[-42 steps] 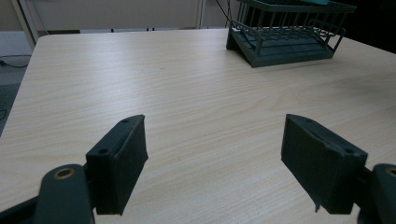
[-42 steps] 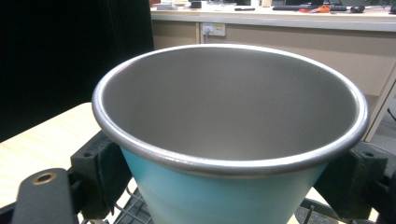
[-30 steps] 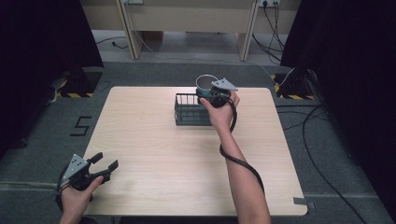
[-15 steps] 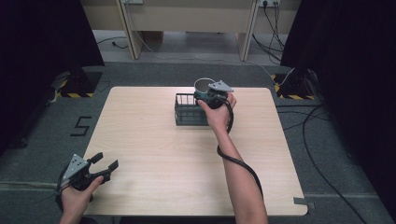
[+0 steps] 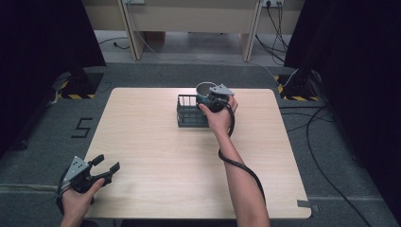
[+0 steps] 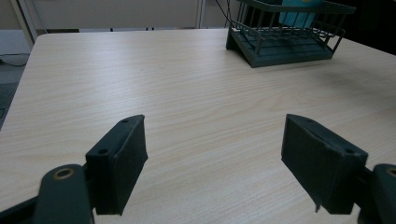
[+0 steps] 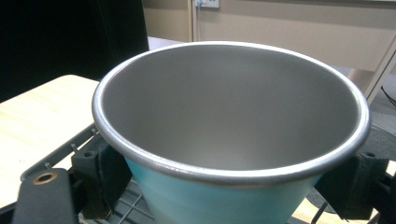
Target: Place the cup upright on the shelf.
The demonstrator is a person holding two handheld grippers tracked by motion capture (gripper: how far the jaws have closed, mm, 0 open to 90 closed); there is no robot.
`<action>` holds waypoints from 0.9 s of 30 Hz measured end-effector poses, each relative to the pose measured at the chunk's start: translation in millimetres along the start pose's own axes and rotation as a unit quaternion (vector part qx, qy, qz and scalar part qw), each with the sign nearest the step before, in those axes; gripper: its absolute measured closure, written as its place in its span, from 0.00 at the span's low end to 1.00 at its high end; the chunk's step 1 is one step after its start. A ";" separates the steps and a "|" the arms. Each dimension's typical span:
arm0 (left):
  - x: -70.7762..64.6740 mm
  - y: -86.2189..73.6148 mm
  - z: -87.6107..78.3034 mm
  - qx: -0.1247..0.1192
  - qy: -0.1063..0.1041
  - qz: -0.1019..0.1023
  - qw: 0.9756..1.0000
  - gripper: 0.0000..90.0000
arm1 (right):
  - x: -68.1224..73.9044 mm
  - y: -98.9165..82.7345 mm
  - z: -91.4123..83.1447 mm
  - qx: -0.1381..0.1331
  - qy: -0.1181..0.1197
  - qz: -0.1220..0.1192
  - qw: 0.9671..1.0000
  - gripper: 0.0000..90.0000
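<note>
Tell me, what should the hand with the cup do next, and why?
Probably lower the cup a little further into the wire basket before letting go. The right gripper has its jaws shut on the teal sides of the cup, which is upright over the basket's right end, and basket wires show just below it. The left gripper waits open near the table's front corner.

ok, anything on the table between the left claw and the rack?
No. In the left gripper view only bare tabletop runs from the open left claw to the wire rack; the high view agrees.
</note>
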State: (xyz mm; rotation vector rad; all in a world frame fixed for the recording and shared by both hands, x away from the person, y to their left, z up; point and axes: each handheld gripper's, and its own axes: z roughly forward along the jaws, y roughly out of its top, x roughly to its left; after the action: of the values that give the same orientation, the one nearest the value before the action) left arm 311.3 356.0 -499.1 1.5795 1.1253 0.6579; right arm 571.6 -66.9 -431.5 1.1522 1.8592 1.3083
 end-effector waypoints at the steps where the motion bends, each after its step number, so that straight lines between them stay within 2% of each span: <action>1: 0.0 0.0 0.0 0.000 0.000 0.000 1.000 0.24 | 0.2 -1.4 0.9 0.001 -0.001 0.000 1.000 0.18; 27: 0.0 0.0 0.0 -0.001 -0.001 -0.001 1.000 0.24 | 1.3 -10.7 6.9 0.015 -0.004 -0.001 1.000 0.18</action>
State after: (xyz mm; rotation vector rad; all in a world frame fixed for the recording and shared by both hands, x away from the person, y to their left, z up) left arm 311.3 356.0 -499.1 1.5770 1.1242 0.6567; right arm 573.3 -64.3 -443.9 1.1692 1.8794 1.2764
